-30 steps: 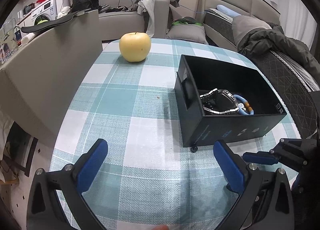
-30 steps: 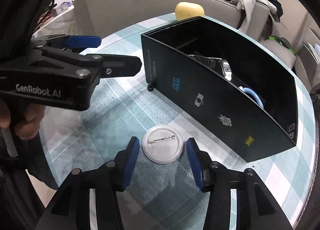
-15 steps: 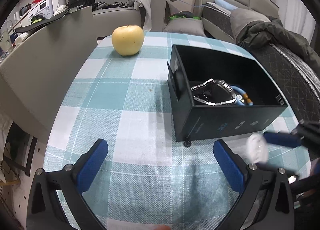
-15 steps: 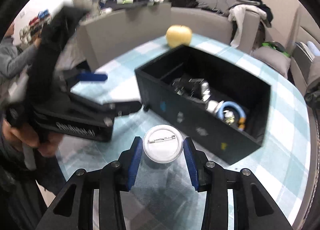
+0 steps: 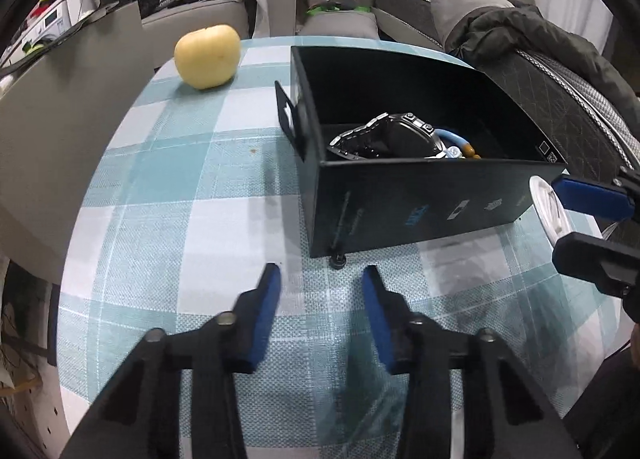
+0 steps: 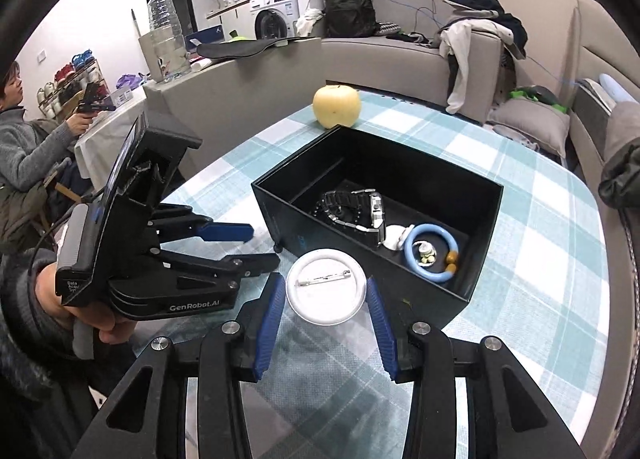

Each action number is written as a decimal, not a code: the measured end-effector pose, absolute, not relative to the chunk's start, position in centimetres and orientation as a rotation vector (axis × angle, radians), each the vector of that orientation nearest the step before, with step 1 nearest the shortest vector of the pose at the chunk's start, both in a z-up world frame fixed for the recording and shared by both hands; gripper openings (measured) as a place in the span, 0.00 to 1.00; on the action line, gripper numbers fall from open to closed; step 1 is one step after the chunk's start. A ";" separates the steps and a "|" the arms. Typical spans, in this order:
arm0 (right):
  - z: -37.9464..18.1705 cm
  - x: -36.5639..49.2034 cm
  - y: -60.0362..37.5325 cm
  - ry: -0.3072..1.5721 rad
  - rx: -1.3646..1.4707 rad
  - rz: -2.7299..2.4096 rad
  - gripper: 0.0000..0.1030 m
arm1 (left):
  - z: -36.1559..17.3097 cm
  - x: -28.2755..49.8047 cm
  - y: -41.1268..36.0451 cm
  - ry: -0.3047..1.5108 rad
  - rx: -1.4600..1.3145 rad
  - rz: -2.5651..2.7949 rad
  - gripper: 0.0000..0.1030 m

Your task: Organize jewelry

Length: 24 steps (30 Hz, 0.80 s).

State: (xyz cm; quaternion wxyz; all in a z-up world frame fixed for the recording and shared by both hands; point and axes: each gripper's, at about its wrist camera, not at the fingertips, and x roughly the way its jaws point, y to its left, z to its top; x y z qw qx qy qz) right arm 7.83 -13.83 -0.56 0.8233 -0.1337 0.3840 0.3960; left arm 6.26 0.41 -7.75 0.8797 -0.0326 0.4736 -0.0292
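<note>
My right gripper (image 6: 326,293) is shut on a white round pin badge (image 6: 326,286), pin side up, held above the table just in front of the black box's (image 6: 276,201) near wall. The box holds a metal watch (image 6: 354,209) and a blue ring bracelet (image 6: 432,253). In the left wrist view the box (image 5: 404,203) sits ahead to the right, and the badge (image 5: 546,209) shows at the right edge. My left gripper (image 5: 320,291) is partly closed and empty, low over the checked cloth, with a small black stud (image 5: 338,261) lying just ahead of it.
A yellow apple (image 5: 207,56) sits on the far side of the round table (image 5: 160,187). Grey chair backs (image 5: 60,107) stand to the left, and a sofa with clothes (image 6: 476,43) behind. A seated person (image 6: 20,147) is at far left.
My right gripper has lifted the badge off the table and carried it toward the box. My left gripper's fingers have narrowed from wide open to partly closed.
</note>
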 end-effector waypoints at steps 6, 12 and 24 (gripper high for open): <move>-0.4 7.9 -14.1 0.813 -0.282 0.840 0.40 | -7.7 6.1 -0.3 0.984 -0.054 -0.086 0.18; -0.2 8.0 -14.5 0.811 -0.272 0.837 0.40 | -7.7 6.7 -0.2 0.978 -0.069 -0.074 0.18; -0.3 8.1 -14.4 0.814 -0.277 0.838 0.40 | -7.8 6.5 -0.1 0.960 -0.056 -0.054 0.04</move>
